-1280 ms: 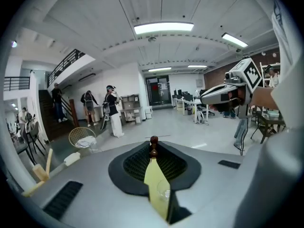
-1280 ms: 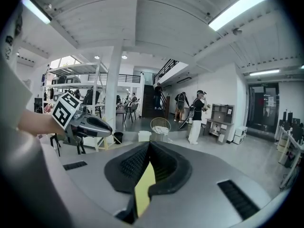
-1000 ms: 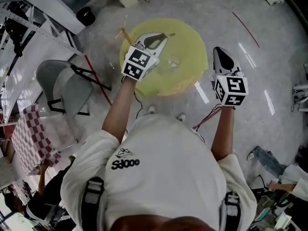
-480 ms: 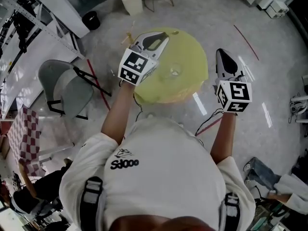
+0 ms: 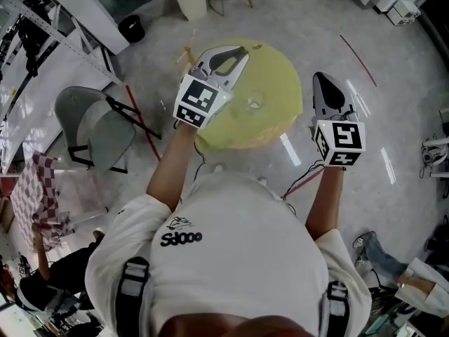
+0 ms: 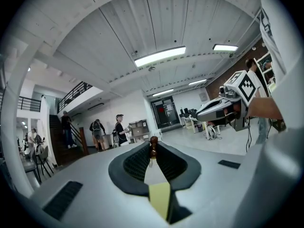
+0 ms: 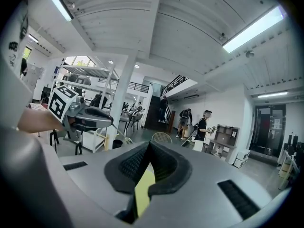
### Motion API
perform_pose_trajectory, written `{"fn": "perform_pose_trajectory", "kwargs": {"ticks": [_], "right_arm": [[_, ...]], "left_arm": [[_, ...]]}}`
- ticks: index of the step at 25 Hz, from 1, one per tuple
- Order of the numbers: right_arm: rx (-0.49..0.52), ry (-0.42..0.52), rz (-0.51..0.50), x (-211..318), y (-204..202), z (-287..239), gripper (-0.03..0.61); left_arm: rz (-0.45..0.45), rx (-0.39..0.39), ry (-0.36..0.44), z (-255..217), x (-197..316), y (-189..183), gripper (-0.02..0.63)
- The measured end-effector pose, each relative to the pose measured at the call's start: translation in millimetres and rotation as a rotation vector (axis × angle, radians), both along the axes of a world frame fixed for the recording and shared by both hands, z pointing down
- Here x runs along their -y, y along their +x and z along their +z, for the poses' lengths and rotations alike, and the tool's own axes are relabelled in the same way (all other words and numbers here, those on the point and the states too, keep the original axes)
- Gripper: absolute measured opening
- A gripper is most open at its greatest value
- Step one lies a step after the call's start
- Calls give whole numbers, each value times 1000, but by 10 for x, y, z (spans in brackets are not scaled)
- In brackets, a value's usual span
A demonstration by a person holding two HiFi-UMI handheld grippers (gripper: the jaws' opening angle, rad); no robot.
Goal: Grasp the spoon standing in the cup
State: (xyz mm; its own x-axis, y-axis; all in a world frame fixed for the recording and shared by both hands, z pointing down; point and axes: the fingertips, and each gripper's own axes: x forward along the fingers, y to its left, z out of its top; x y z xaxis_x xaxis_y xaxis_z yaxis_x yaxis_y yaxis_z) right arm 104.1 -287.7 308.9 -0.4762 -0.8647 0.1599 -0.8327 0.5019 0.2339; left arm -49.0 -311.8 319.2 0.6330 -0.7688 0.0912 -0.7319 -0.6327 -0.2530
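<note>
Both grippers have been raised; the spoon [image 6: 153, 141] is pinched at the left gripper [image 5: 240, 51] tips, the right gripper [image 5: 319, 78] pressed together on its right

spoon [image 6: 153, 141]: brown-tipped, upright in left tongs [image 6: 151, 150] | cup [image 5: 254, 103]: clear, upright

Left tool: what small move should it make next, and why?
Probably just hold the grip and stay level: the left tool is shut on the brown-tipped spoon, over the yellow table and clear of the cup.
</note>
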Motion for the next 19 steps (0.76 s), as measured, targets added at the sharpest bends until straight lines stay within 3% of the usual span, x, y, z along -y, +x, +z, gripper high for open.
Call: {"fn": "perform_pose_trajectory", "kwargs": {"ticks": [19], "right_arm": [[-10, -40, 19, -96, 137, 326, 21]], "left_arm": [[30, 2, -30, 266, -134, 158, 60]]}}
